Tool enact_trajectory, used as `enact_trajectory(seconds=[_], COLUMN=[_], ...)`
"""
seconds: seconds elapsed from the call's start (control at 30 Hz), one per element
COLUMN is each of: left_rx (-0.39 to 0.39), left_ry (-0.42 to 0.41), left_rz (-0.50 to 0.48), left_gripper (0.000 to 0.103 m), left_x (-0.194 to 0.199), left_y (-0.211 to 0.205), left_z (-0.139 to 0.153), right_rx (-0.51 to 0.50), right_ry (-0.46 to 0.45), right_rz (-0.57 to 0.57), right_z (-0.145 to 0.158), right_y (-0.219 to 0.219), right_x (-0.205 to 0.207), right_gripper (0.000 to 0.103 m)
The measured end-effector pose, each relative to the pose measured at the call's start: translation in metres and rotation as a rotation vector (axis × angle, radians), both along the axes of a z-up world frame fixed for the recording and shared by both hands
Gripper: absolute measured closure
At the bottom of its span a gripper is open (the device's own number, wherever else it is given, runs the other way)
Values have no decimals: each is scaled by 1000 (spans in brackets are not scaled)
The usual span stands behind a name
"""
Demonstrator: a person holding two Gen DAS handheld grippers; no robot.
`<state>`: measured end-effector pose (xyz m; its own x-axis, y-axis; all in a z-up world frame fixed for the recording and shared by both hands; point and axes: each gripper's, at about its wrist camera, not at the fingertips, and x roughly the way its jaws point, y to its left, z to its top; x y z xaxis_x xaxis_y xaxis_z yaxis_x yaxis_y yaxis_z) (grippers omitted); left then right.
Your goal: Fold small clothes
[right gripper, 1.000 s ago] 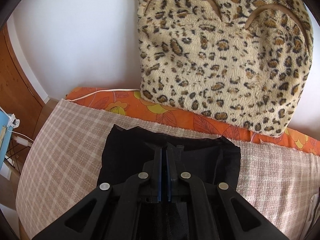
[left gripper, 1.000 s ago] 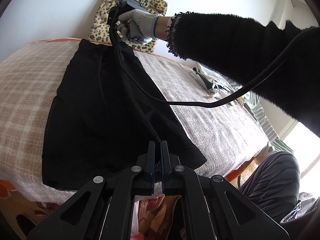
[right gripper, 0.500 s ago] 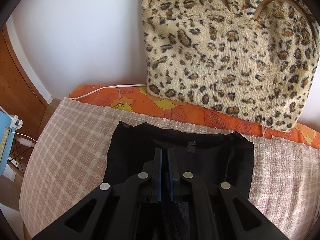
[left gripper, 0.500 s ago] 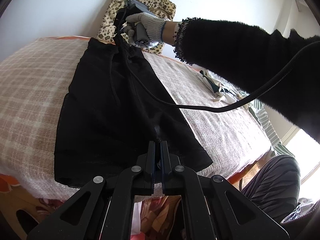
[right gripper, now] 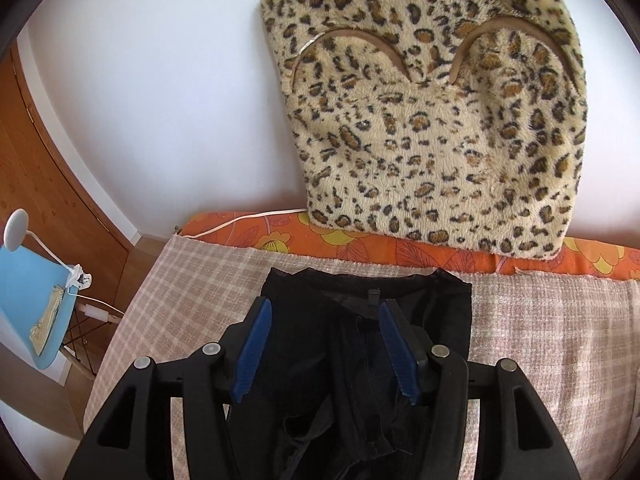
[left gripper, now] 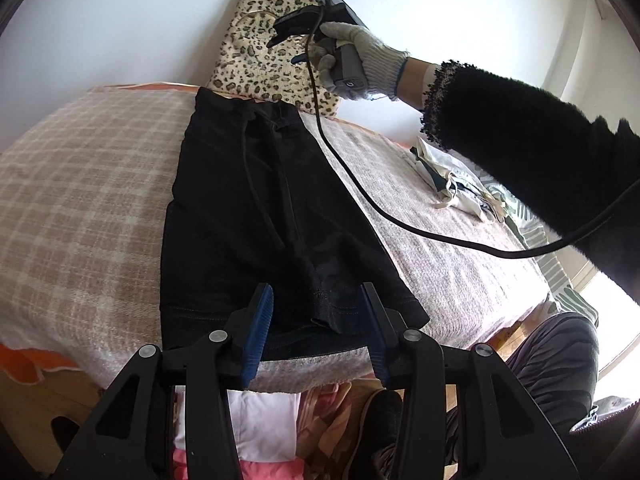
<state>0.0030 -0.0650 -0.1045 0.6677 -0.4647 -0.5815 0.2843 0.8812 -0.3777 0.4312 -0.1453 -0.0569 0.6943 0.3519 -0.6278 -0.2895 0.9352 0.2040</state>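
Black shorts (left gripper: 248,216) lie lengthwise on the checked bed cover (left gripper: 80,184), folded in half, with the waistband (right gripper: 360,284) at the far end near the leopard cushion. My left gripper (left gripper: 316,304) hovers over the hem end, its jaws opening, and the pads stand clear of the cloth. My right gripper (right gripper: 324,320) is raised above the waistband with its jaws opening and nothing pressed between the blue pads (right gripper: 256,344). In the left wrist view the right gripper (left gripper: 296,36) is held up by a gloved hand (left gripper: 356,60), its cable (left gripper: 400,220) trailing over the bed.
A leopard-print cushion (right gripper: 432,120) leans on the white wall at the bed's head. Light-coloured clothes (left gripper: 456,184) lie at the right side of the bed. A blue chair with a lamp (right gripper: 36,284) stands to the left. Other clothes (left gripper: 264,428) lie below the bed edge.
Both grippers were shut on the shorts and have let go. The right one rose away from the waistband, and the left drew back a little from the hem. The shorts now lie flat.
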Motion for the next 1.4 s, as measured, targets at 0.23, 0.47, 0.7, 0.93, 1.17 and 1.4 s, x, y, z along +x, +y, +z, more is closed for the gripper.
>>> enact_trajectory(seconds=[0.23, 0.47, 0.7, 0.93, 1.17, 1.4], left_rx=[42, 79, 96, 91, 2, 35], left_ry=[-22, -42, 7, 102, 250, 308], left_rz=[15, -1, 14, -23, -79, -115], left_gripper=[61, 60, 52, 52, 52, 52], left_x=[8, 29, 54, 79, 79, 73], left_y=[28, 52, 79, 90, 91, 78], left_z=[12, 30, 34, 24, -10, -28], right_rx=[-7, -90, -102, -96, -87, -42], right_ry=[-4, -21, -19, 52, 127, 175], right_rz=[-4, 15, 25, 68, 98, 88], right_z=[1, -14, -44, -93, -135, -162], right_y=[-43, -63, -74, -76, -82, -90], right_x=[-63, -140, -218, -283, -330, -359], right_gripper=[44, 44, 44, 44, 44, 44])
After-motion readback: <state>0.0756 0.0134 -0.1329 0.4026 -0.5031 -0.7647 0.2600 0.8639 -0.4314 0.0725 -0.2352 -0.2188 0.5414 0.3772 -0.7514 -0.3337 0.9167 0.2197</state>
